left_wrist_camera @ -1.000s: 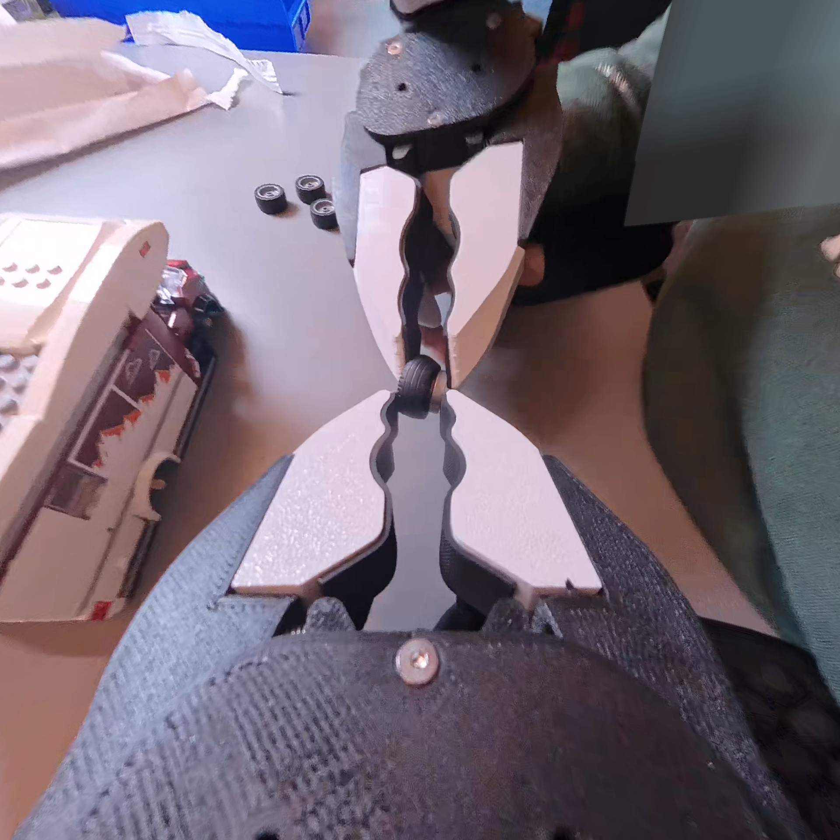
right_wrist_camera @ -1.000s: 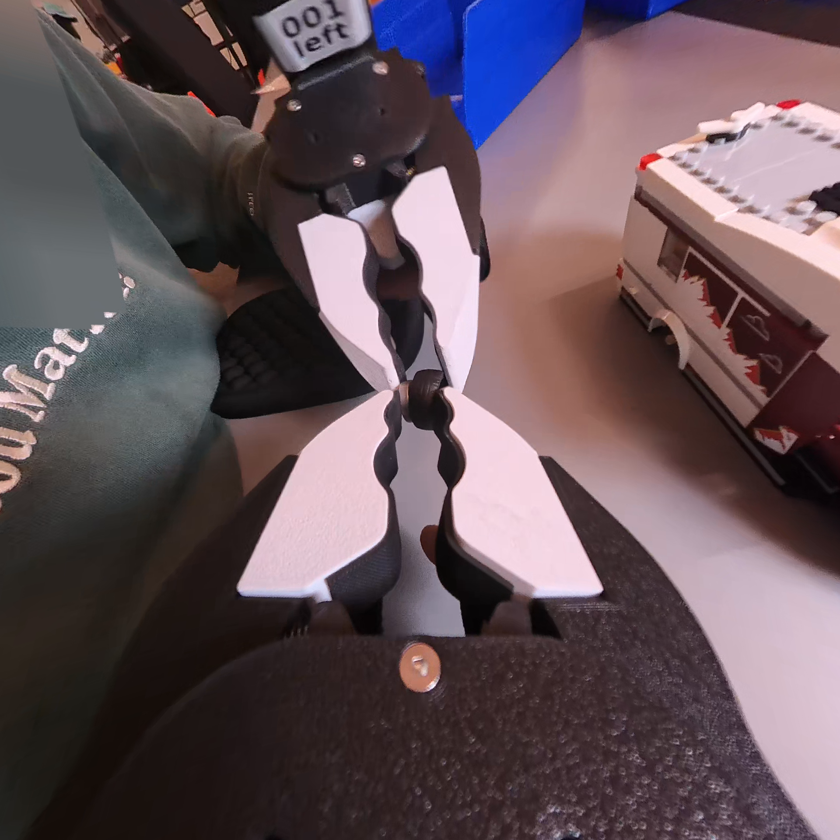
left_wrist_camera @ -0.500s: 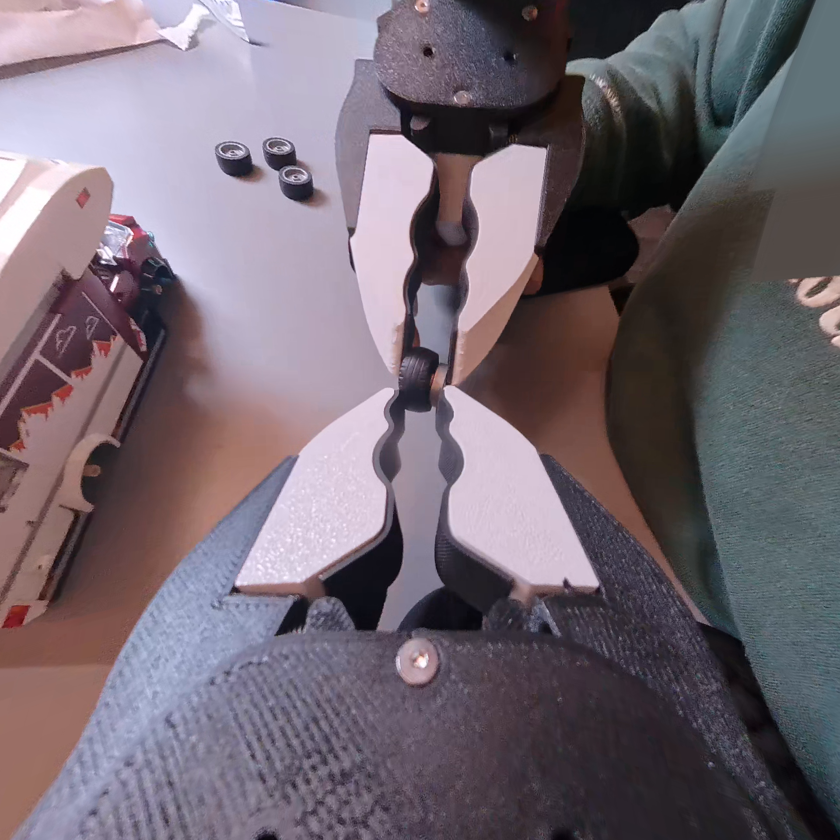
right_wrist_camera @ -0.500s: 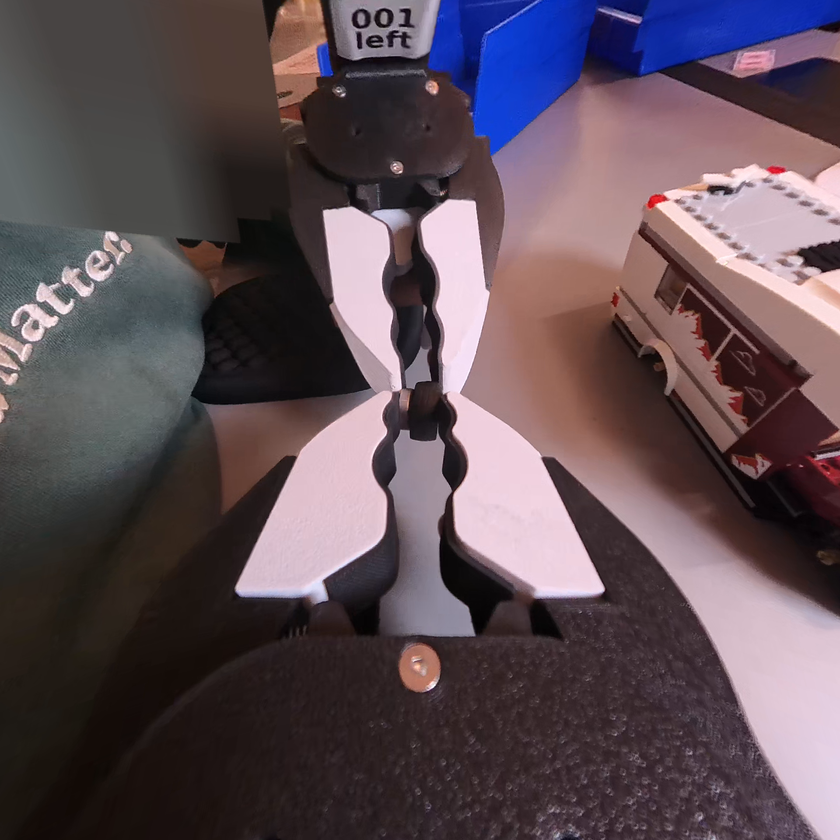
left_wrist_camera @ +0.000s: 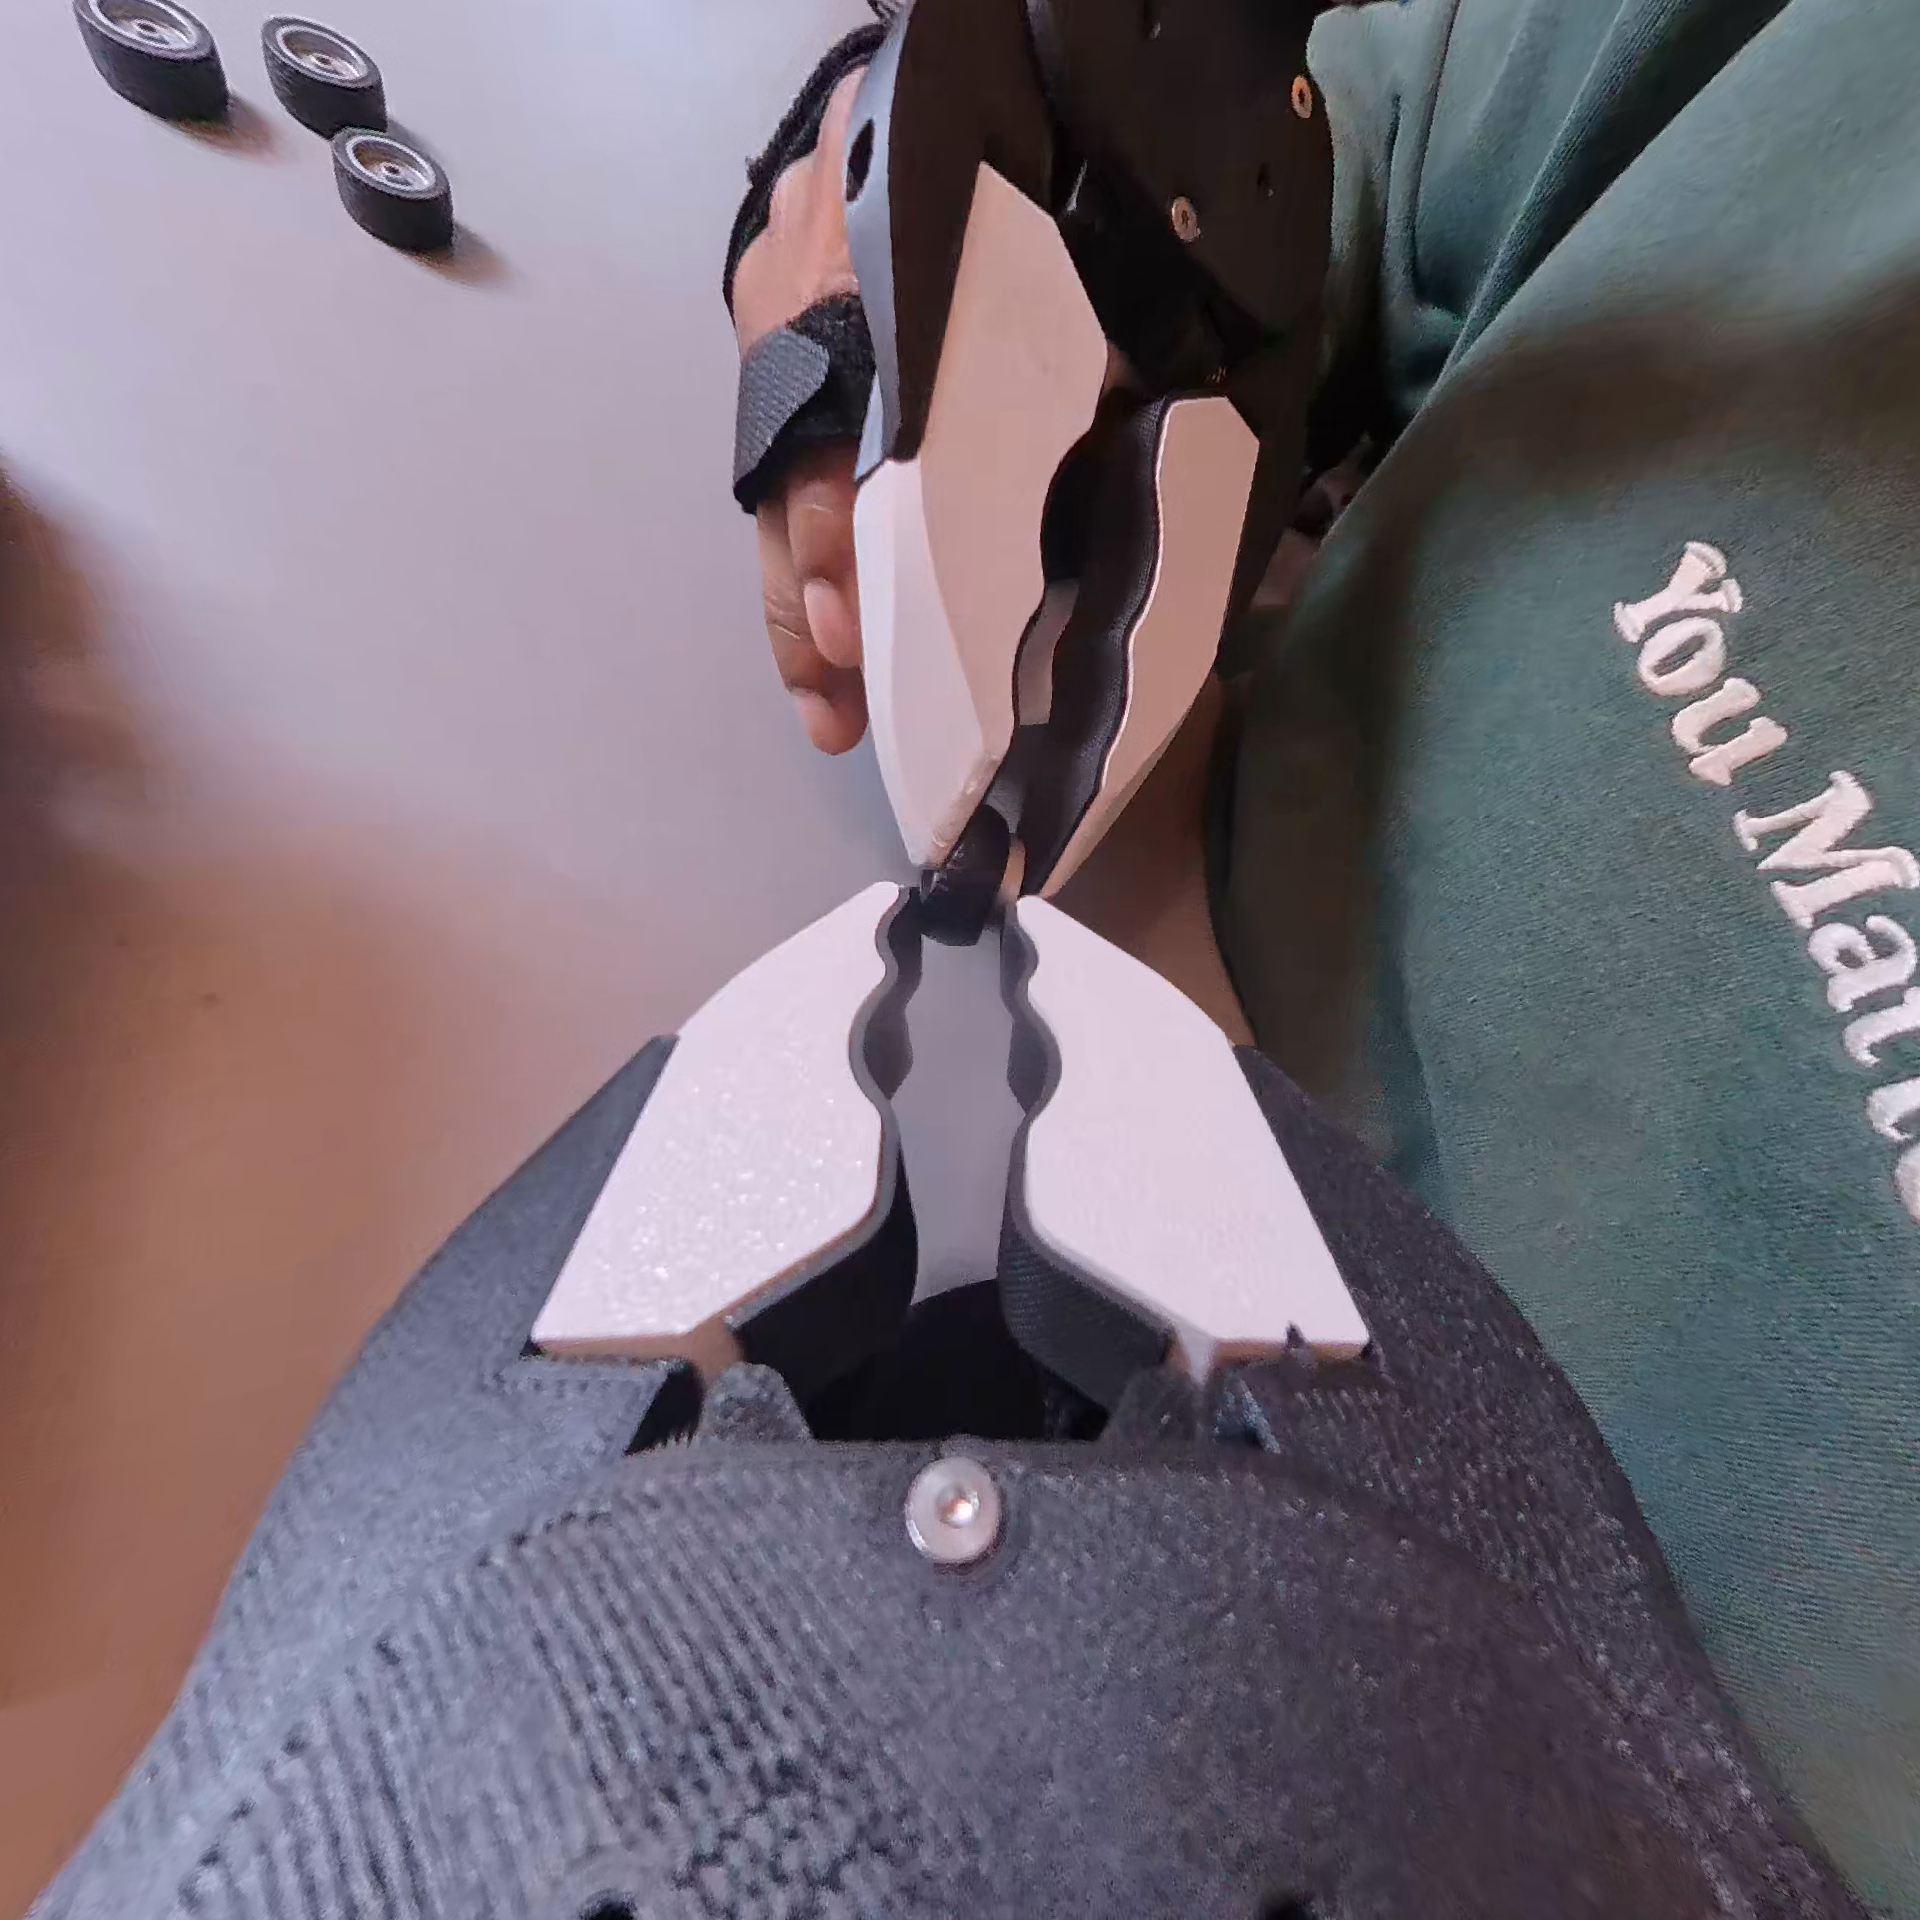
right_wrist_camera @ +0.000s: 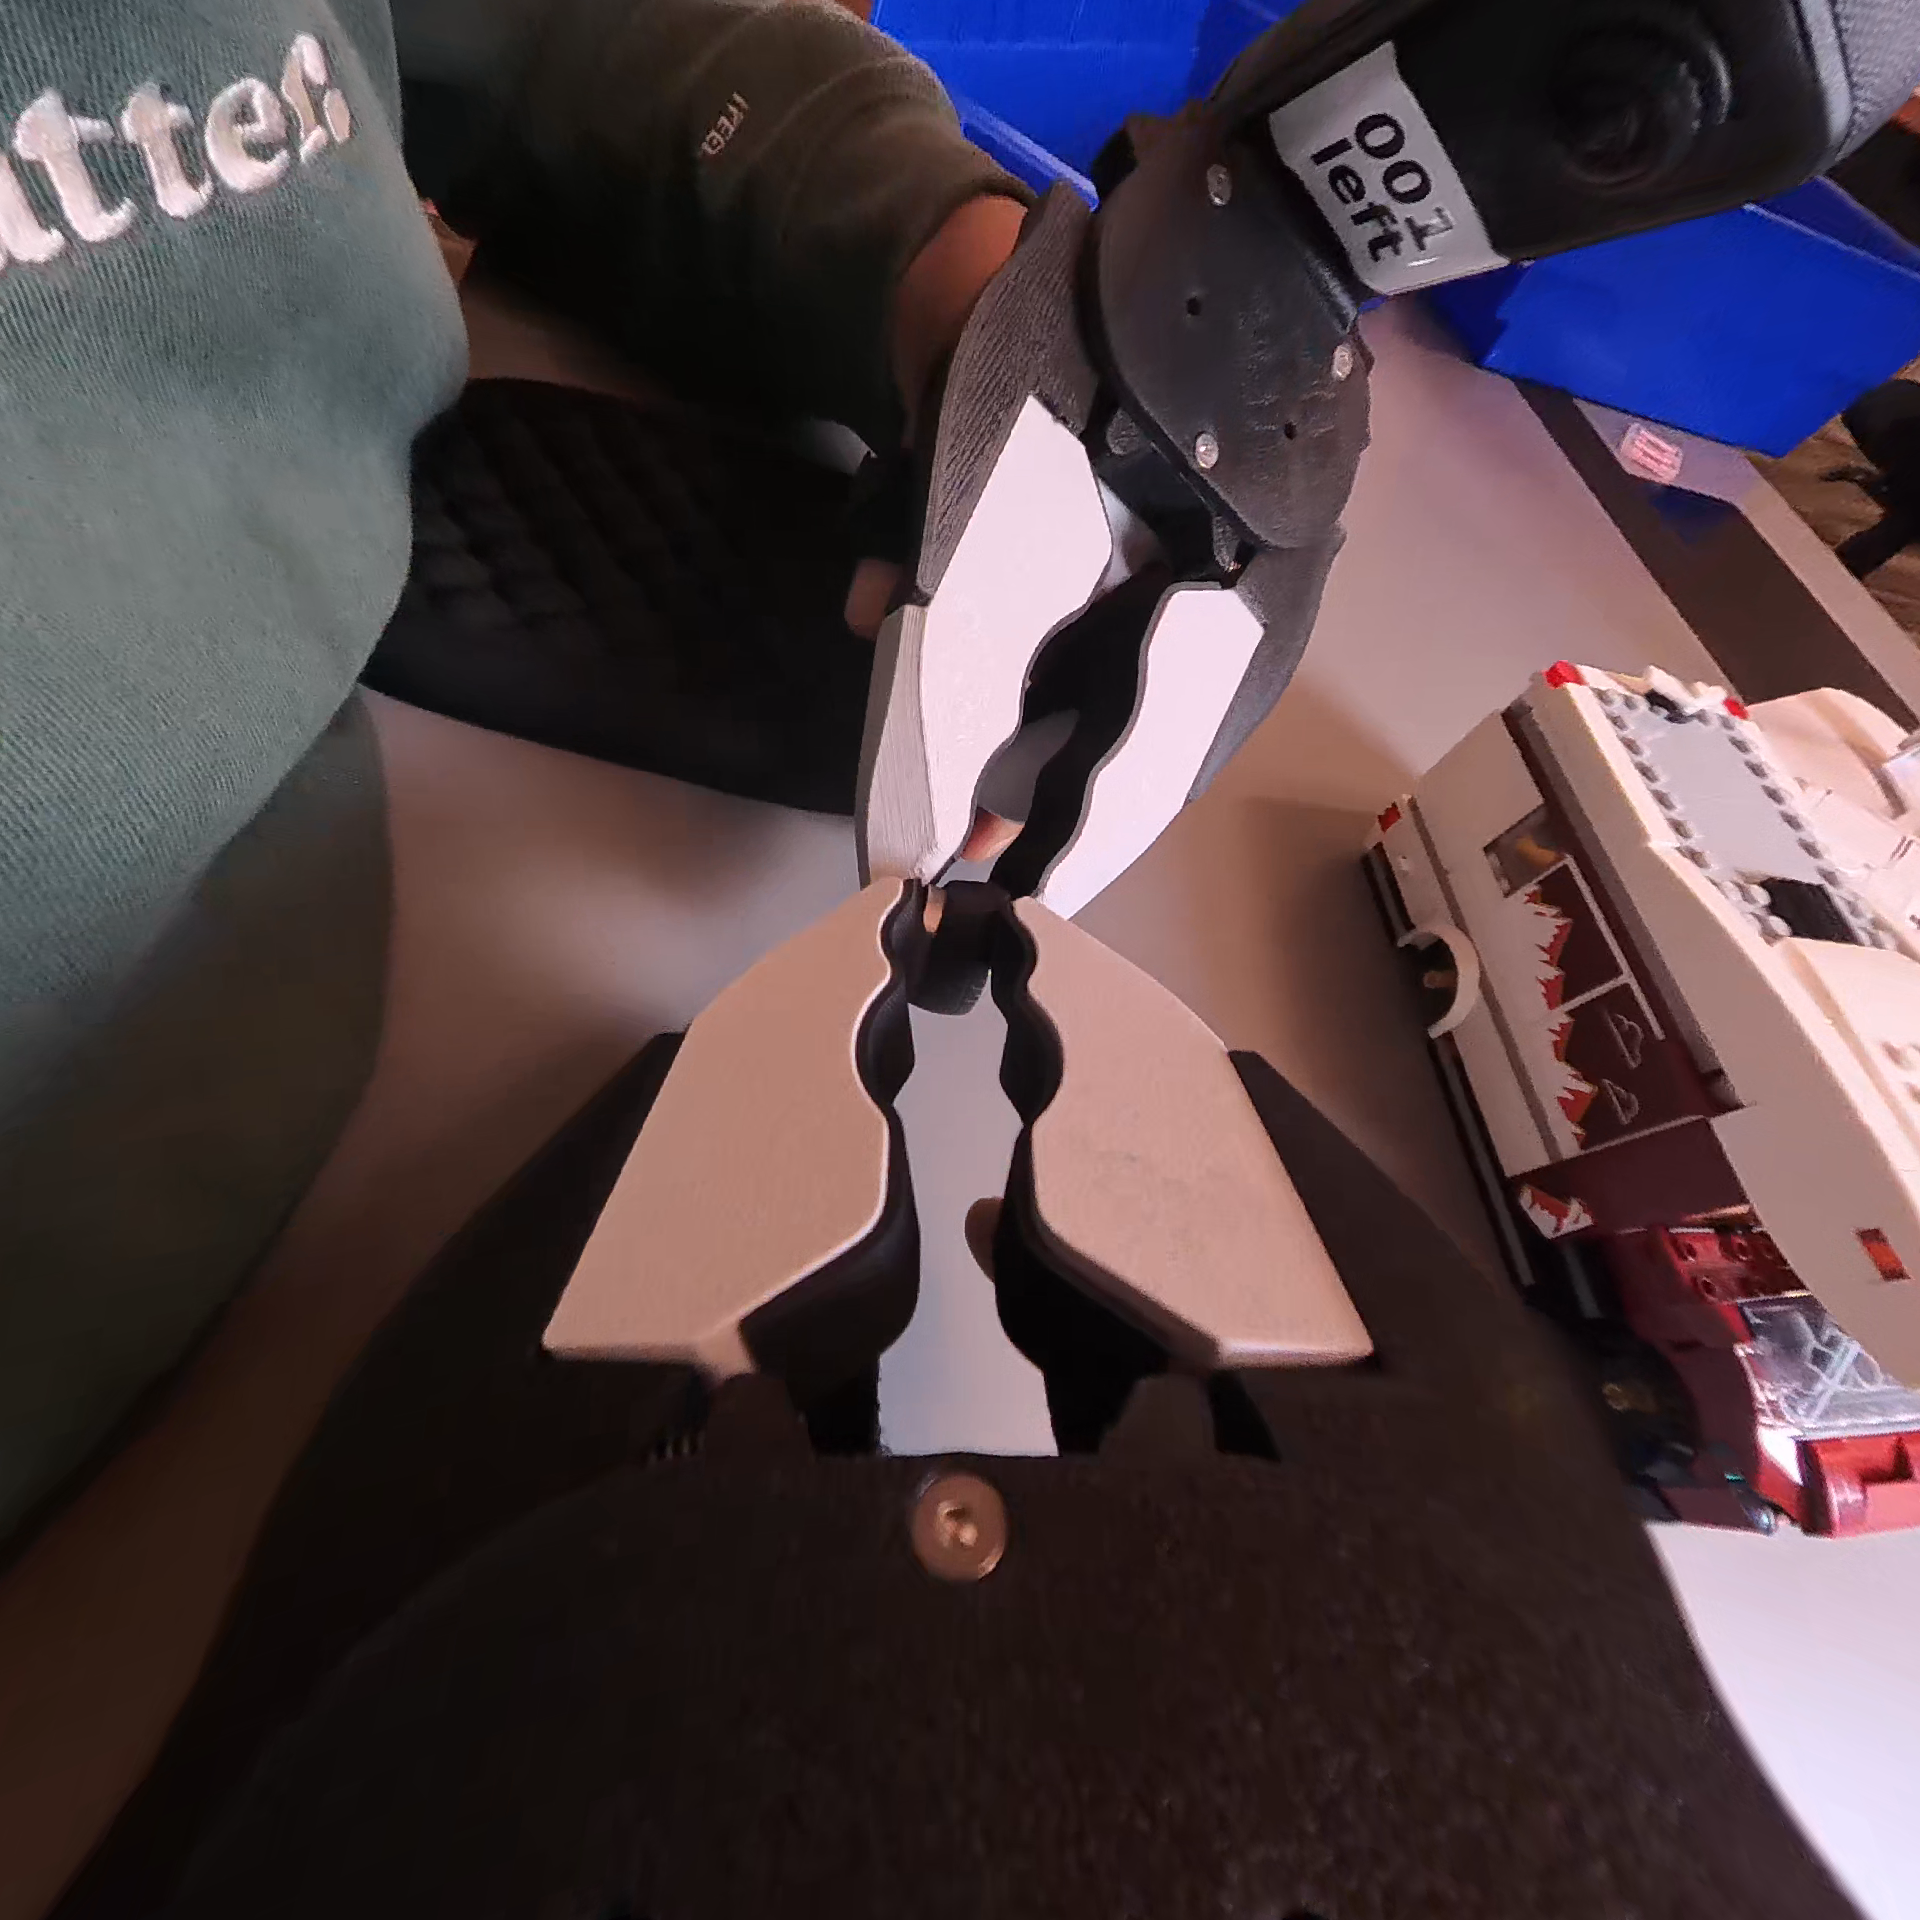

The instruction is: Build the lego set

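The fingers [left_wrist_camera: 748,1143] of the left gripper [left_wrist_camera: 958,914] are closed at their very tips on a small black wheel [left_wrist_camera: 961,899], and the right gripper [right_wrist_camera: 951,914] meets it tip to tip and is closed on the same wheel, which sits a little deeper between the right pads. The wheel hangs above the grey table [left_wrist_camera: 416,623], tilted between the two pairs of tips. As the left fingers catch only its edge, the hold looks thin; it seems wise that one pair presses firmly while the other is on it, without twisting. Far ahead and to the left of the left fingers, three more black wheels [left_wrist_camera: 390,187] lie on the table. To the right of the right fingers stands a brick-built toy camper van [right_wrist_camera: 1662,987], well apart. A green sweatshirt [left_wrist_camera: 1610,935] is close beside both grippers.
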Motion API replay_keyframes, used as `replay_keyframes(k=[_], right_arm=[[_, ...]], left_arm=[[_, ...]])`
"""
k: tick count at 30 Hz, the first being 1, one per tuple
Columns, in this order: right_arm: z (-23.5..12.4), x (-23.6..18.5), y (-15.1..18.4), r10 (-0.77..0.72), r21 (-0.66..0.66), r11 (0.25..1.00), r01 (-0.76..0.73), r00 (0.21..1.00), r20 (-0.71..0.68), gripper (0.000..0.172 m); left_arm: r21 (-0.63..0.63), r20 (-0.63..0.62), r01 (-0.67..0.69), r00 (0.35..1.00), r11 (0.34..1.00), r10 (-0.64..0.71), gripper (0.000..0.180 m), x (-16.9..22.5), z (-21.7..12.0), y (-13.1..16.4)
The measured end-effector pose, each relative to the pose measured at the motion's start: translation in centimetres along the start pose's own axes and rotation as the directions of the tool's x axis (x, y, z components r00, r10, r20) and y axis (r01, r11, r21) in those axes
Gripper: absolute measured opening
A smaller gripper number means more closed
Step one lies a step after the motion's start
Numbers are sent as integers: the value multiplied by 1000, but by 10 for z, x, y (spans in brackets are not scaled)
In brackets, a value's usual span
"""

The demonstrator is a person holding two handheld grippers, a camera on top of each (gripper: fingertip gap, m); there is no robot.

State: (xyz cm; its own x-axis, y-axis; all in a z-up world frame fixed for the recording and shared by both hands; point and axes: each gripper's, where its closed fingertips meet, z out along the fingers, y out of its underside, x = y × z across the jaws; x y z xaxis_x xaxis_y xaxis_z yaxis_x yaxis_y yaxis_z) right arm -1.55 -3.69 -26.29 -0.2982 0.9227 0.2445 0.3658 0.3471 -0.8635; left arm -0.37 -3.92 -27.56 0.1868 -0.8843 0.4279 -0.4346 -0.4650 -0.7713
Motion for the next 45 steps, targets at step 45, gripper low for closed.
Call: replay_keyframes(k=[45], right_arm=[[-24,28,-15,190,94,979,-183,979,-78,11]], left_arm=[[216,334,-355,902,910,273,12,-7,-19,-46]])
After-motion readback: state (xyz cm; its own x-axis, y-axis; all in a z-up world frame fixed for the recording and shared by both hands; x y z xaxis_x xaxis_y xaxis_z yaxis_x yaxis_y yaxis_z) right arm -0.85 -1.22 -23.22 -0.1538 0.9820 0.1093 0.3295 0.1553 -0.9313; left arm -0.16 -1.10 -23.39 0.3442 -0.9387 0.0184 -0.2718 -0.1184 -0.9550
